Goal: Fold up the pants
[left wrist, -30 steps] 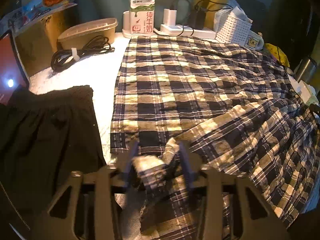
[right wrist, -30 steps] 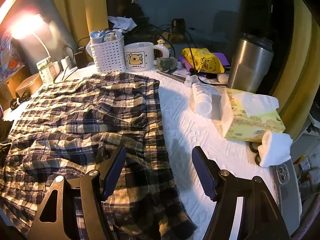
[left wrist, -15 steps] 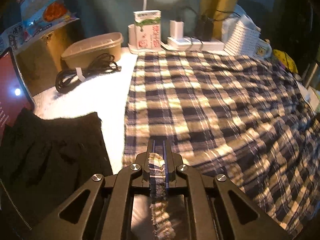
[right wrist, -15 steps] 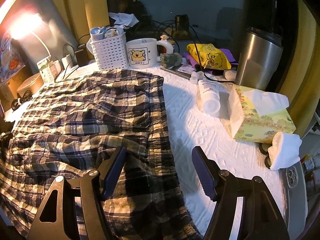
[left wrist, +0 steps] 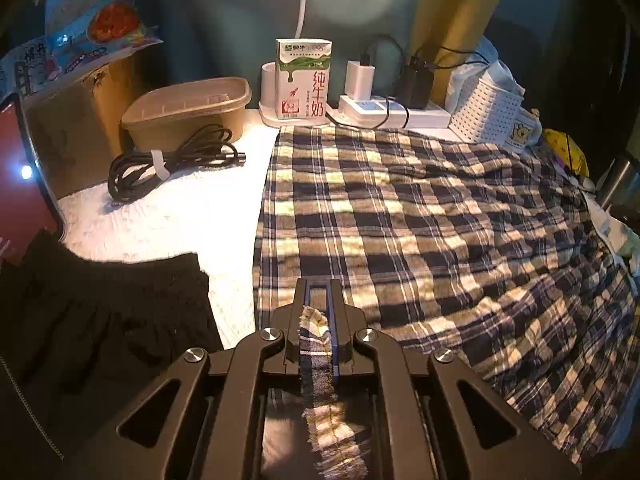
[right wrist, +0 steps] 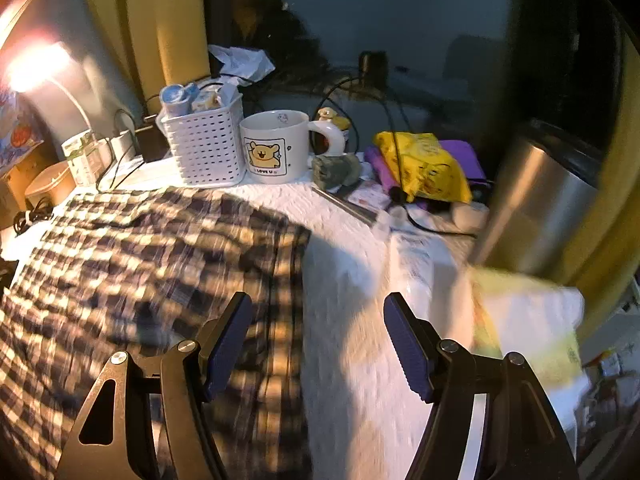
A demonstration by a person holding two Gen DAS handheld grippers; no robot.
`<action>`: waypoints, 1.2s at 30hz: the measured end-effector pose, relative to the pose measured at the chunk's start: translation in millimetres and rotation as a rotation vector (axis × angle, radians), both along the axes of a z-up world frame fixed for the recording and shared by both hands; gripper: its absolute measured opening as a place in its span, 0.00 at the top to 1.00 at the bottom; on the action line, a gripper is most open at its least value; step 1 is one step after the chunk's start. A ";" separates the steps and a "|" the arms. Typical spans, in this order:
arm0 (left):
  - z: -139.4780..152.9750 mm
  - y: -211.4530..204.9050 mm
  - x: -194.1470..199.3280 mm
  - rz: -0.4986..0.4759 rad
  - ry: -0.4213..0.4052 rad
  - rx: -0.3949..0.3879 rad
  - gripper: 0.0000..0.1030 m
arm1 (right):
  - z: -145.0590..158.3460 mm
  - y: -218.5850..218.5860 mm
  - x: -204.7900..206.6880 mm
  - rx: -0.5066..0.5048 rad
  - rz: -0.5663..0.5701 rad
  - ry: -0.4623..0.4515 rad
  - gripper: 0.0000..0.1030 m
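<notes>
Plaid pants [left wrist: 420, 216] in blue, black and cream lie spread over a white cloth-covered table [left wrist: 168, 208]. My left gripper [left wrist: 317, 292] is shut on a fold of the pants' near hem, and a strip of plaid runs back between its jaws. In the right wrist view the same pants [right wrist: 132, 256] fill the left half, blurred by motion. My right gripper [right wrist: 318, 312] hangs open above the pants' right edge and the bare white table [right wrist: 352, 280], nothing between its fingers.
A black garment [left wrist: 100, 312] lies at the near left. Along the back stand a milk carton [left wrist: 305, 80], brown tub [left wrist: 188, 108], coiled cable [left wrist: 168, 160], power strip [left wrist: 394, 110] and white basket [right wrist: 204, 142]. A bear mug [right wrist: 276, 146], yellow bag [right wrist: 424, 168], steel tumbler [right wrist: 540, 200] and tissue box [right wrist: 528, 320] crowd the right.
My left gripper has closed on the pants' hem and lifted it slightly. The right gripper, still open, has swept toward the far right side of the table.
</notes>
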State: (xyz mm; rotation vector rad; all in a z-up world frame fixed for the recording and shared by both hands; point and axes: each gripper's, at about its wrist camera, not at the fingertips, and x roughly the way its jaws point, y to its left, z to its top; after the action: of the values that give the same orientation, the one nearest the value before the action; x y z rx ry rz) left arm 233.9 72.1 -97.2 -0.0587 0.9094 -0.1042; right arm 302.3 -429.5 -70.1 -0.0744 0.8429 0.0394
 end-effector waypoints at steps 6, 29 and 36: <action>-0.7 4.9 17.9 0.004 -0.017 0.014 0.93 | -8.5 10.5 57.7 0.020 0.068 0.030 0.32; -6.0 35.1 16.5 0.054 0.020 0.026 0.34 | -52.9 52.2 126.8 -0.201 0.078 0.096 0.65; 12.1 40.2 -22.1 0.035 -0.006 0.015 0.33 | -20.3 48.7 64.9 -0.165 0.093 0.034 0.24</action>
State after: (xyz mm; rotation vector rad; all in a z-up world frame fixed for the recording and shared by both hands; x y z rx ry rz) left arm 211.8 112.3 -85.1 -0.0607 0.9022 -0.0651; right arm 367.2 -380.7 -90.4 -0.2687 0.8749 0.0582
